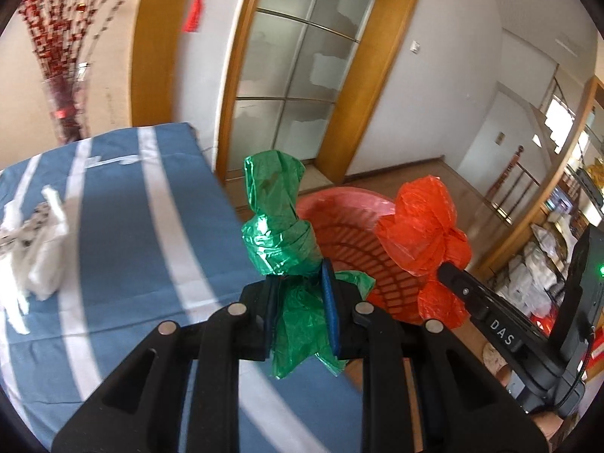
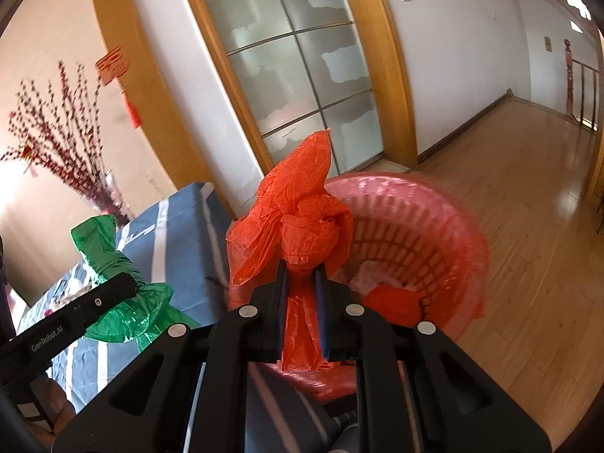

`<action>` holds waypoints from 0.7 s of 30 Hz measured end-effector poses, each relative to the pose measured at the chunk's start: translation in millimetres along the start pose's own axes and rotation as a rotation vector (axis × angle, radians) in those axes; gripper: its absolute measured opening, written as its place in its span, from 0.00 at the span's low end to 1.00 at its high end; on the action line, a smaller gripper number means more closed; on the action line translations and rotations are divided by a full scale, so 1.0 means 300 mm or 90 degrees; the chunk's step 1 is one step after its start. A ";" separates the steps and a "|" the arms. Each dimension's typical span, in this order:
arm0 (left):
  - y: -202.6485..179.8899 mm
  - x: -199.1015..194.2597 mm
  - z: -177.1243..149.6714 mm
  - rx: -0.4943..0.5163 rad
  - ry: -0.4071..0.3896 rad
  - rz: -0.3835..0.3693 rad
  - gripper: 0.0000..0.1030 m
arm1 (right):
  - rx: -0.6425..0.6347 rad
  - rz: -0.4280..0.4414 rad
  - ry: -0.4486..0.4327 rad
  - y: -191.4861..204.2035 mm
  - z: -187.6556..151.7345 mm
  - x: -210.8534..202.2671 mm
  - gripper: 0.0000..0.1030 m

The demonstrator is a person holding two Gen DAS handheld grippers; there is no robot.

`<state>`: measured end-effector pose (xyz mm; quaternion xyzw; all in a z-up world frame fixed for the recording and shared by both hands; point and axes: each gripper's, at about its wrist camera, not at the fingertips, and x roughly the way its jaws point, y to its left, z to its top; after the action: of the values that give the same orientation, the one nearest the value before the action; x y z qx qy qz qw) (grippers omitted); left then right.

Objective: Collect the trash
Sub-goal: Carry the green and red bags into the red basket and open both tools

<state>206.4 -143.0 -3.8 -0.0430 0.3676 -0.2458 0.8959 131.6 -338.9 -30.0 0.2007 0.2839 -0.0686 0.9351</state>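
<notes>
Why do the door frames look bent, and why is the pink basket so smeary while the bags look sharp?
Left wrist view: the fisheye lens bows the wooden door frame; the green bag in the left gripper stays crisp. Right wrist view: the pink basket smears with motion blur, while the orange bag in the right gripper is sharp; glare whitens the left edge.

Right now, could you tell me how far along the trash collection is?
Done: a red wad and something pale already lie in the pink basket. In hand: the left gripper is shut on a green bag, the right gripper on a red bag, both near the basket. Left: dropping both in, then the white bag on the blue tablecloth.
</notes>
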 end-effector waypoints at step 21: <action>-0.169 0.243 0.041 0.016 0.057 -0.063 0.31 | 0.067 -0.014 -0.029 -0.174 0.075 0.024 0.19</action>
<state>238.2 -223.1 -28.3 -0.0387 0.4015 -0.2963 0.8657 136.3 -395.9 -34.5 0.2447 0.2604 -0.0979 0.9288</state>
